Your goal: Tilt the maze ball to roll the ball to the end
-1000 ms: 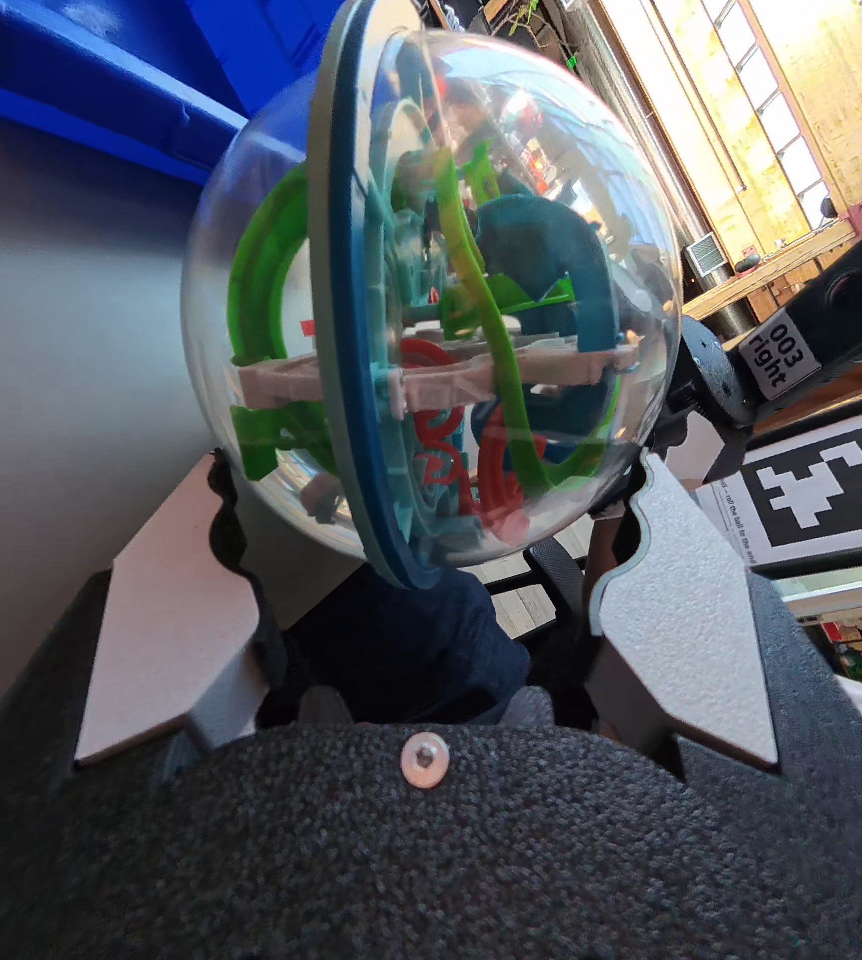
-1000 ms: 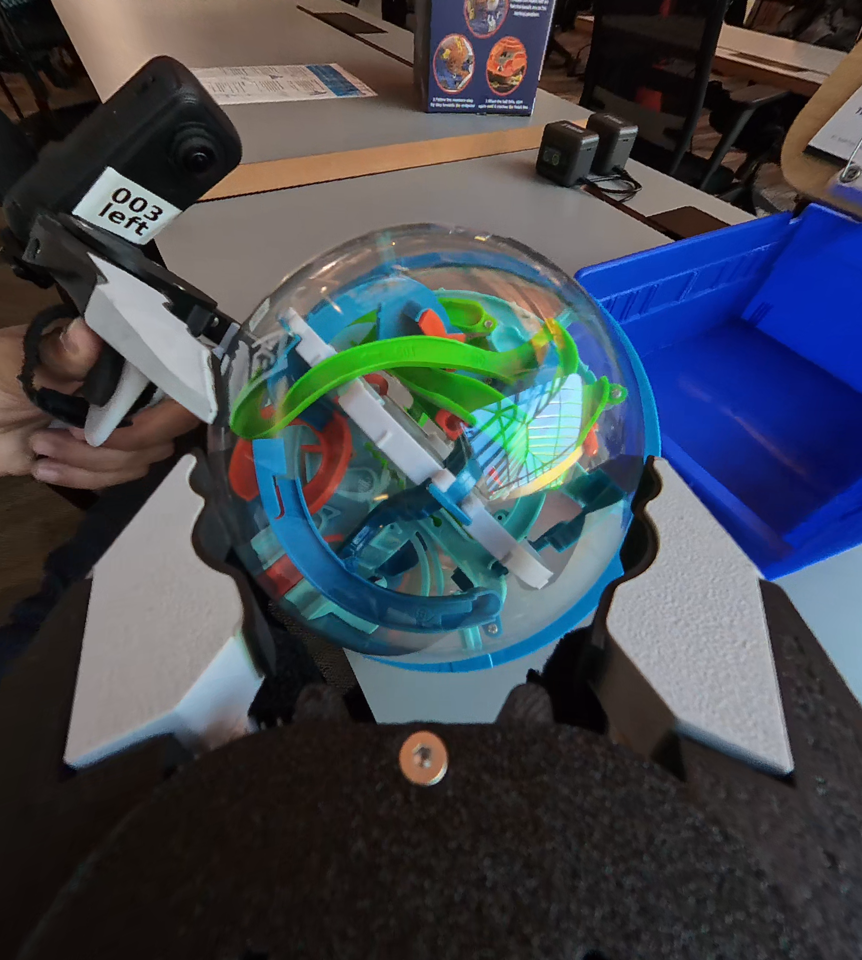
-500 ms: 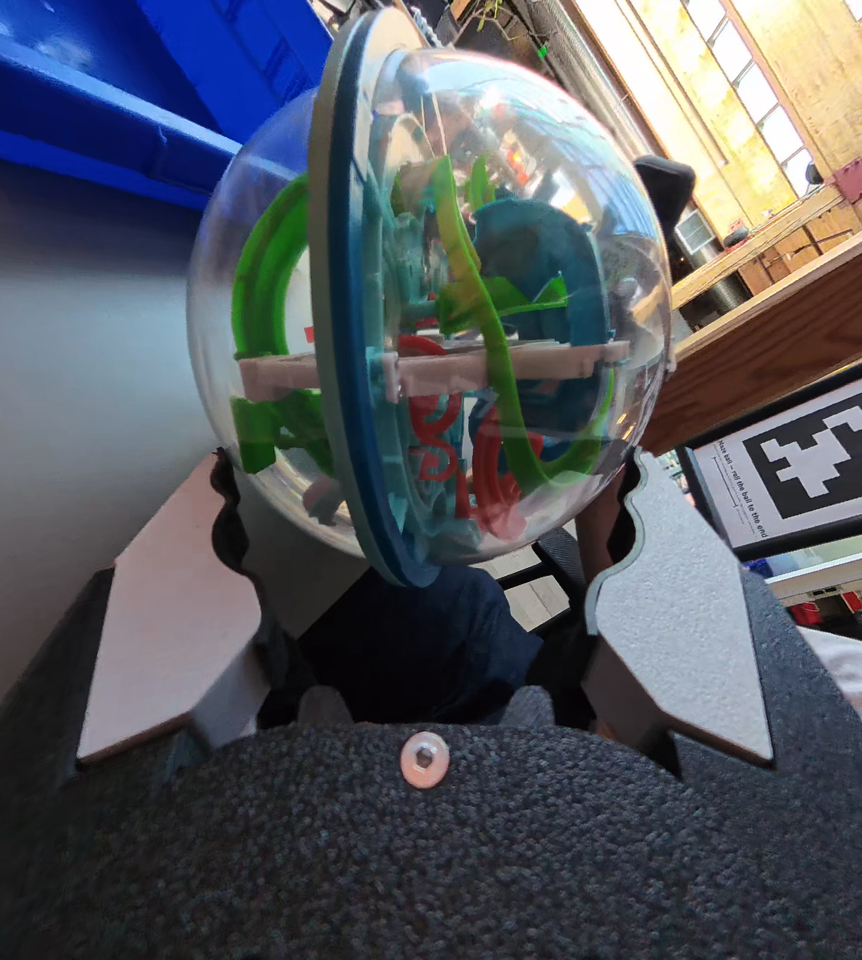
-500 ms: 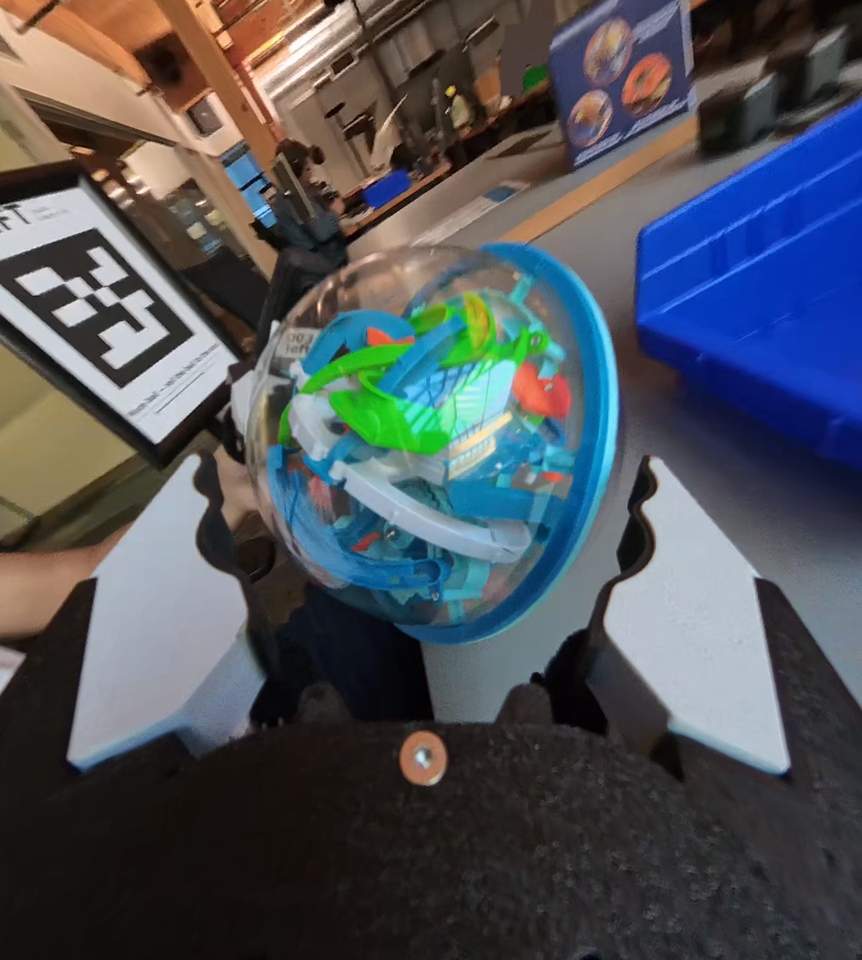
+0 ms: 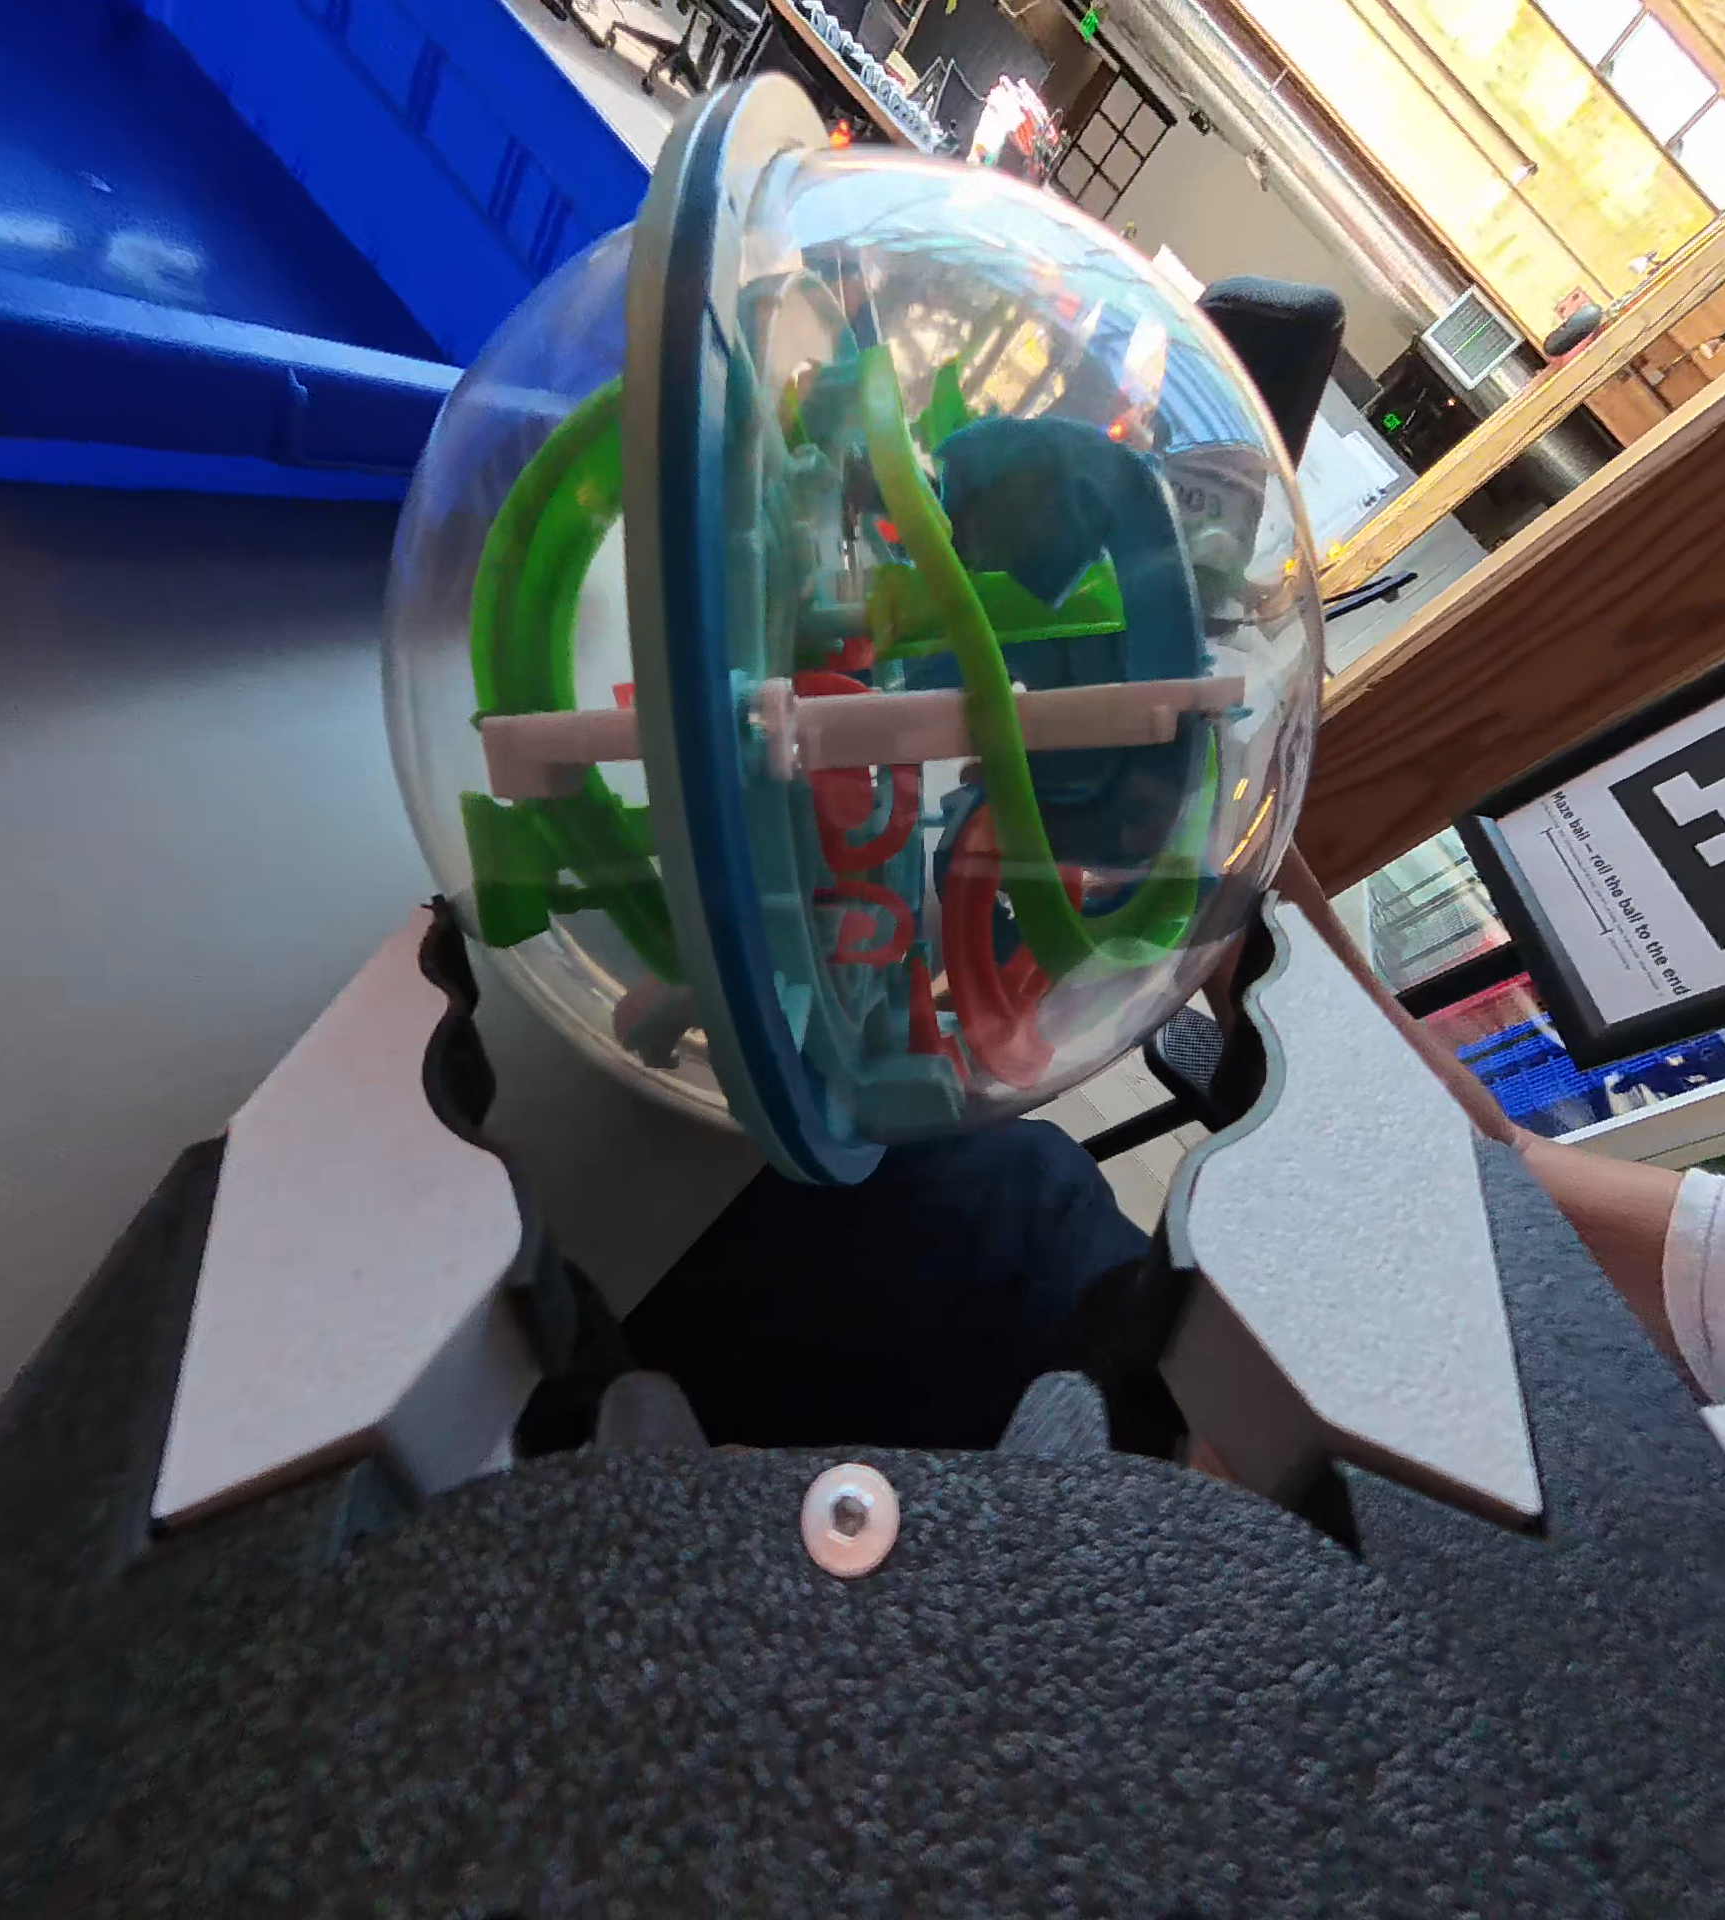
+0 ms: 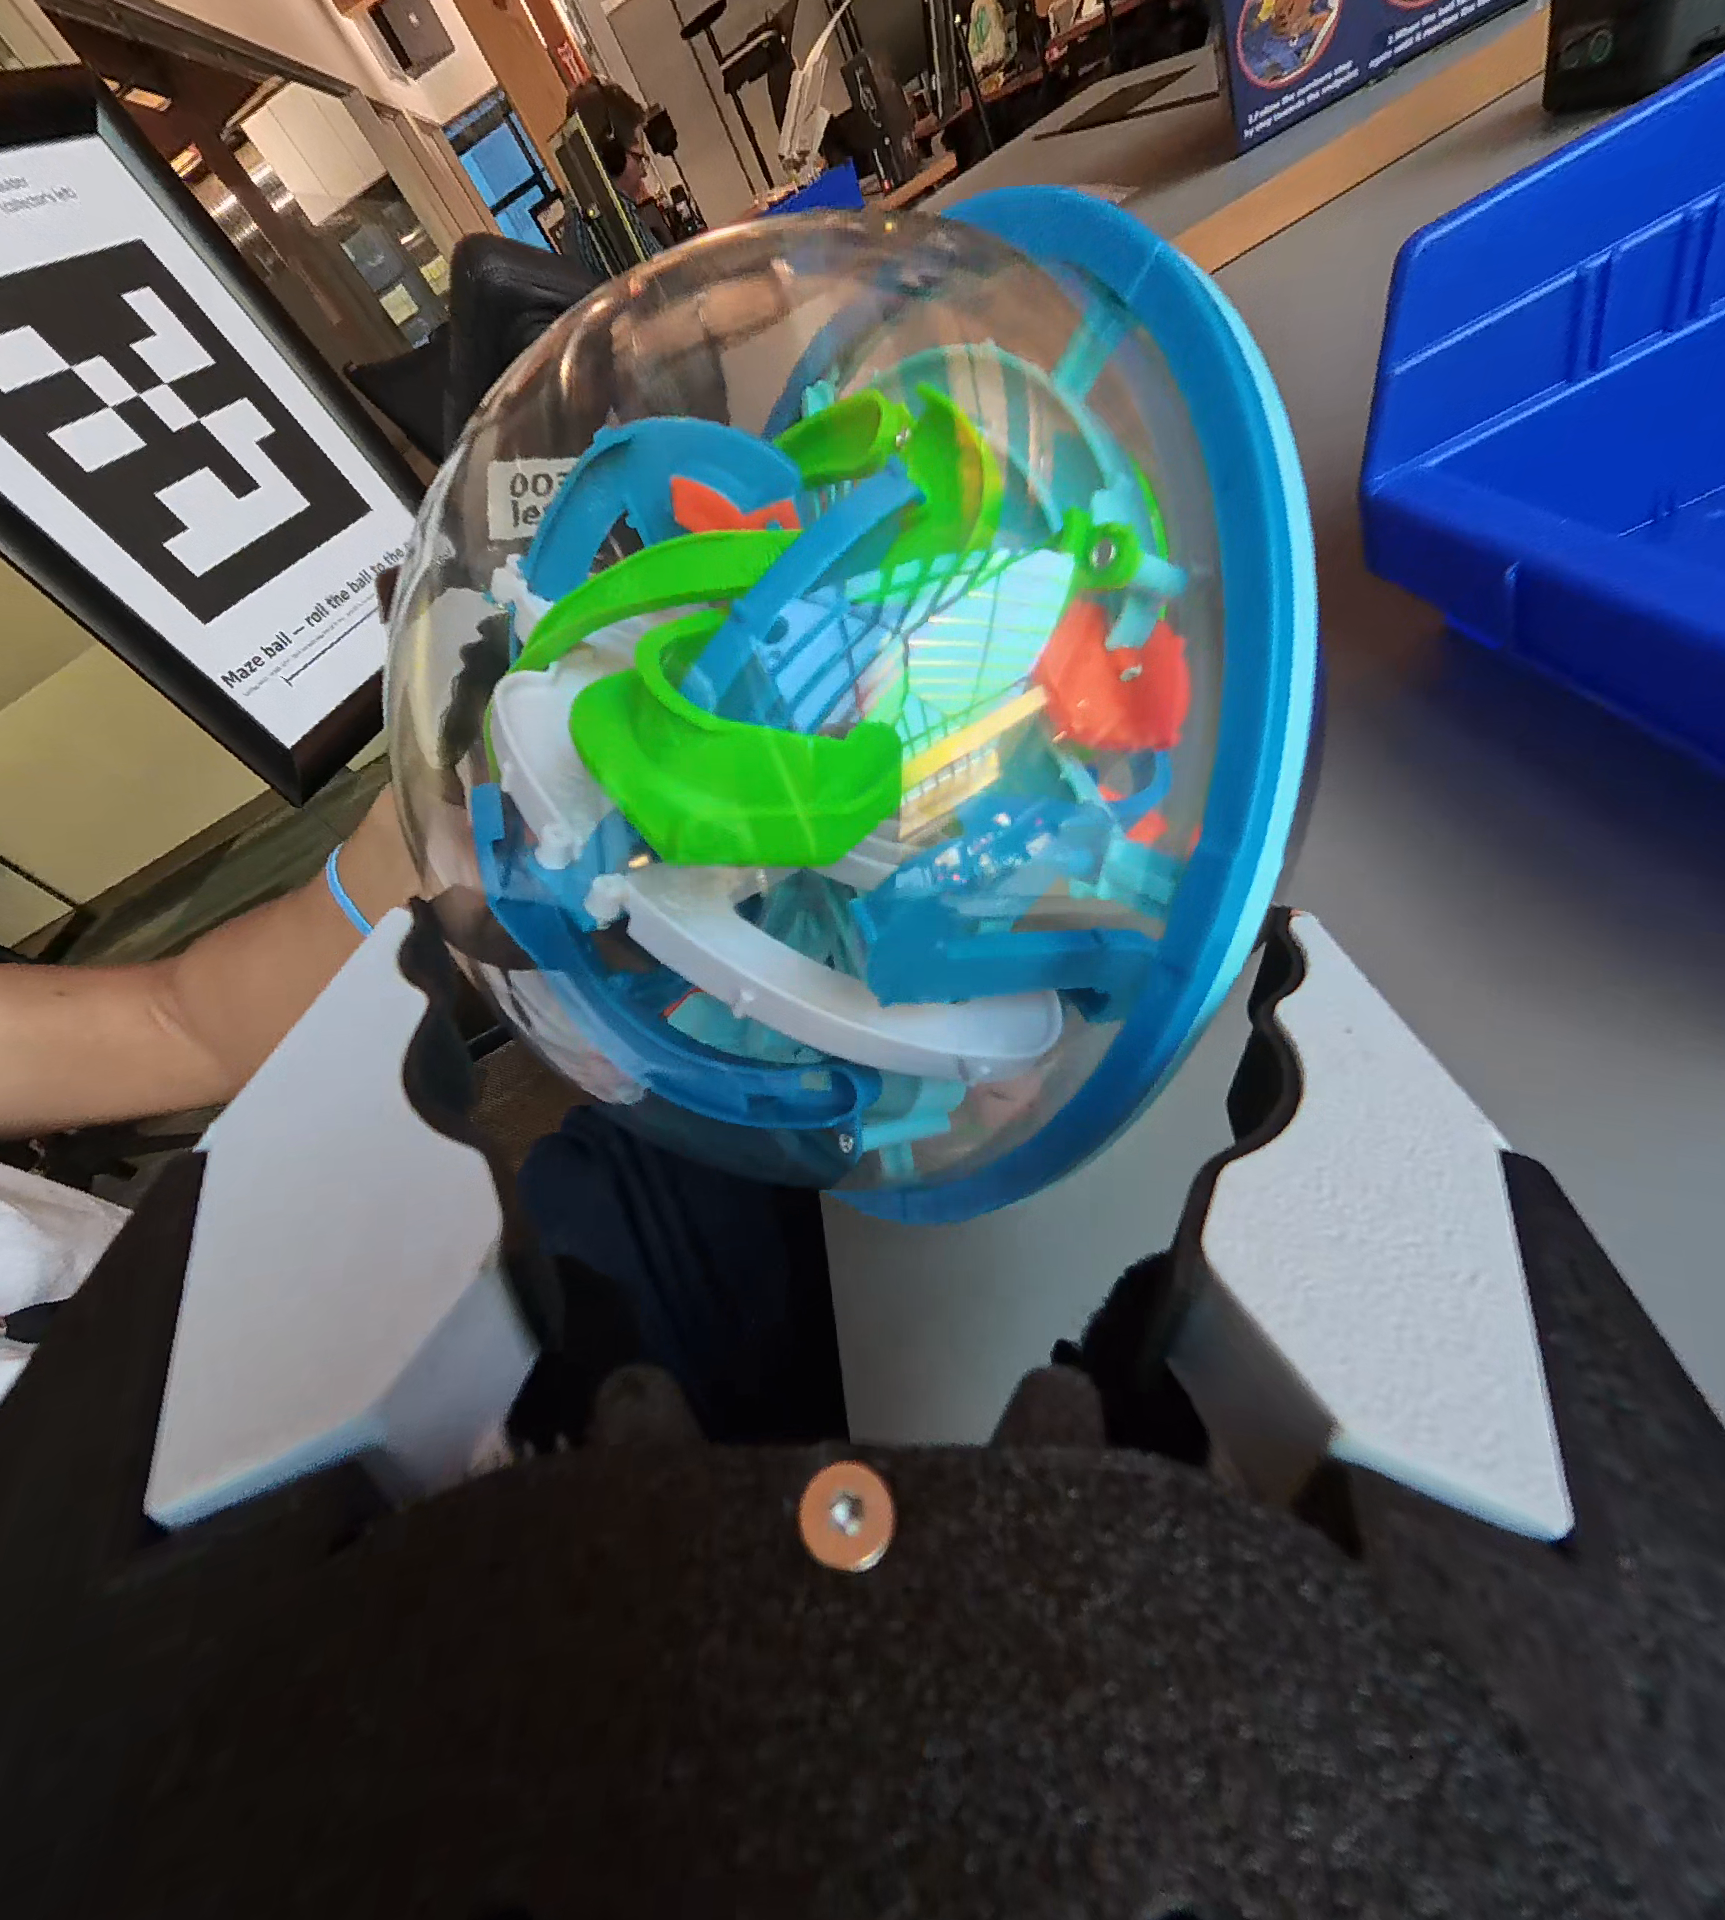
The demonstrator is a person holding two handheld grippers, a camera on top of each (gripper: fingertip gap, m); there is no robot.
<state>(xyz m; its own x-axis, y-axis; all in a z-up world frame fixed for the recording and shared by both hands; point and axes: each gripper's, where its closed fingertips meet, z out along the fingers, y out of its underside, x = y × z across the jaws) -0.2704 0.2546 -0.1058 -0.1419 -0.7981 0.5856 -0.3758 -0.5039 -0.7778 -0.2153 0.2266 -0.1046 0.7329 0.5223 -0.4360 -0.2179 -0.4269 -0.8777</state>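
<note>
The maze ball (image 5: 853, 644) is held up off the grey worktop (image 5: 110, 779), clamped between both tools at once. The left tool (image 5: 853, 935) stands wide, its two fingers pressed on the clear shell low on either side; the right tool (image 6: 847, 935) is spread just as wide, its pads set against the shell and the blue rim in the same way. The ball's blue rim (image 6: 1242, 644) stands nearly upright, tilted a little, and green, blue, white and red tracks fill the inside. The small ball inside cannot be made out.

A blue bin (image 6: 1616, 436) sits on the worktop just beyond the ball, open side up. A framed marker card (image 6: 110, 436) stands close on the other side, with a forearm (image 6: 89, 1018) wearing a thin blue band reaching in under it. In the left view another marker card (image 5: 1689, 831) stands near a wooden beam (image 5: 1564, 603), and a dark chair (image 5: 1273, 353) shows behind the sphere. Dark trousers (image 5: 889, 1268) fill the gap below the ball.
</note>
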